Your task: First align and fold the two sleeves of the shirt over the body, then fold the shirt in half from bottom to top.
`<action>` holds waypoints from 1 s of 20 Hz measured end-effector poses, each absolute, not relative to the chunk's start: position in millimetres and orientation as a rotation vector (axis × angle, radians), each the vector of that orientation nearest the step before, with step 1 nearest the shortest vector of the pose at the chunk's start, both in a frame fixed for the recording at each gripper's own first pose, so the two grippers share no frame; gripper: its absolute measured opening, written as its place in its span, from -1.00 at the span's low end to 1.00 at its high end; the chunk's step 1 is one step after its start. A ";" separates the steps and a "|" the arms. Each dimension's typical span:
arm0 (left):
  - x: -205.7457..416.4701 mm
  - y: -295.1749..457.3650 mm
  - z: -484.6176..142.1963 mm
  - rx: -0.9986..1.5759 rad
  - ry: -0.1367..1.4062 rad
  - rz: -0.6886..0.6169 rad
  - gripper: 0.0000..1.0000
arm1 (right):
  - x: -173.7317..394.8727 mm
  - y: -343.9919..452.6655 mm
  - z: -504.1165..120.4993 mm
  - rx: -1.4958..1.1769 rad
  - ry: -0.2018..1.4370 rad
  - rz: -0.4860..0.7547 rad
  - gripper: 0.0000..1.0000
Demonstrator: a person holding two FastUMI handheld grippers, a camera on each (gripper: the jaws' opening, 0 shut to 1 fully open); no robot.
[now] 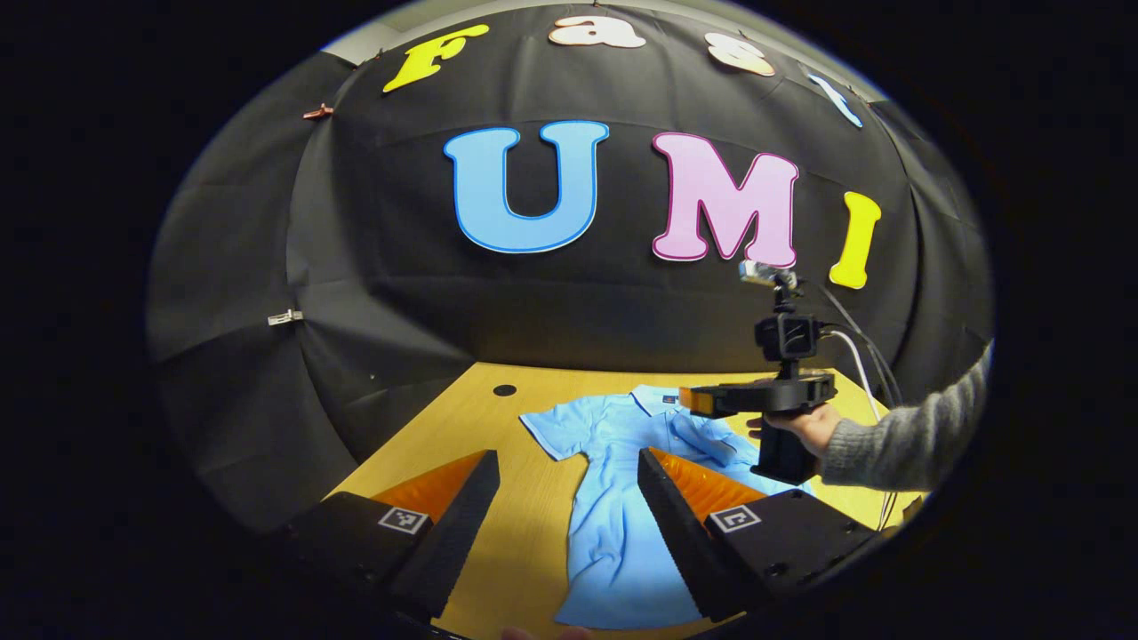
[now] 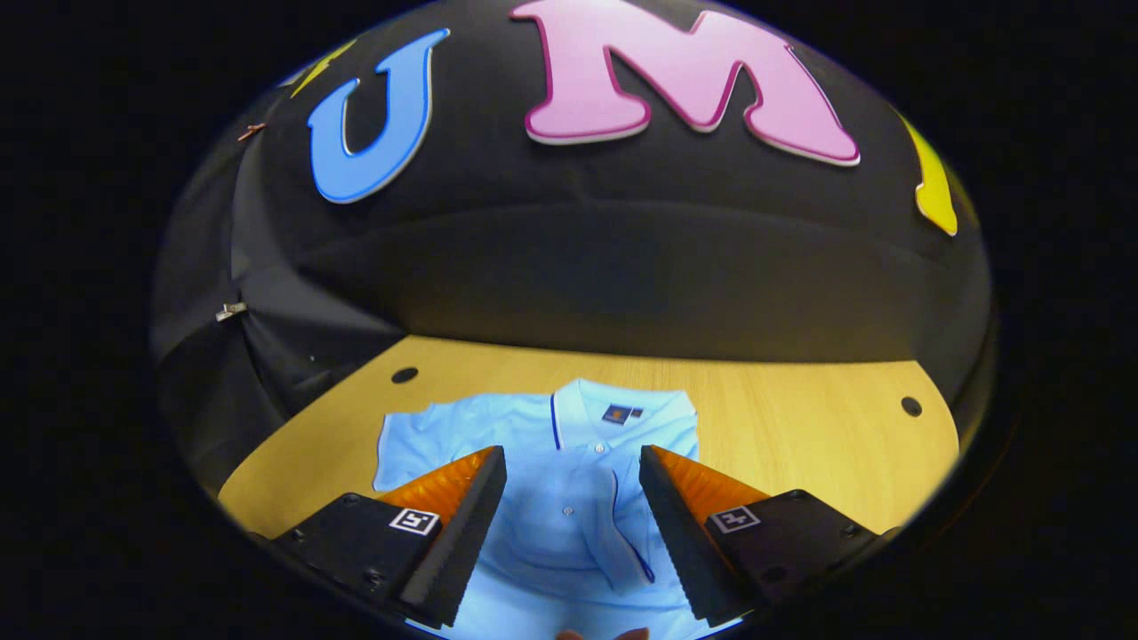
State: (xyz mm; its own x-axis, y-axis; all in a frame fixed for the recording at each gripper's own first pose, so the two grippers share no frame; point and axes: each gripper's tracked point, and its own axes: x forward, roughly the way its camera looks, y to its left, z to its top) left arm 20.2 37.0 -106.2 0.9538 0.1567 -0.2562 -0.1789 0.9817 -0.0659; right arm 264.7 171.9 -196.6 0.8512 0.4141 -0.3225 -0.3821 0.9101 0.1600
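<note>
A light blue polo shirt (image 1: 613, 533) lies flat on the wooden table (image 1: 453, 427), collar toward the back wall. In the right gripper view the shirt (image 2: 569, 480) shows its collar (image 2: 622, 411) and its left sleeve (image 2: 418, 440) spread out flat. Its right side ends in a straight edge, with a trimmed flap (image 2: 636, 556) lying over the body. My left gripper (image 1: 569, 511) hangs open above the shirt's lower left part, holding nothing. My right gripper (image 2: 573, 507) is open above the chest. In the left gripper view a hand holds the right gripper (image 1: 711, 400) over the shirt's right shoulder.
The table (image 2: 800, 427) has bare wood to the right of the shirt and round holes (image 2: 910, 406) near its back corners. A grey sleeve (image 1: 898, 444) and cables (image 1: 858, 356) come in from the right. Black cloth walls close the back and the left.
</note>
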 end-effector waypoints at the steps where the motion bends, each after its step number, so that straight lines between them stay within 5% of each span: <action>1: 26.8 37.0 -105.3 -0.082 0.249 0.172 0.98 | 259.9 169.0 -180.4 0.089 0.314 0.429 0.89; 8: 99.1 36.8 -120.2 -0.081 0.262 0.157 0.98 | 192.2 115.6 -97.0 0.139 0.172 0.439 0.88; 20: 257.5 76.0 -209.8 -0.099 0.476 0.267 0.98 | 109.6 23.8 -110.9 0.007 0.128 0.379 0.88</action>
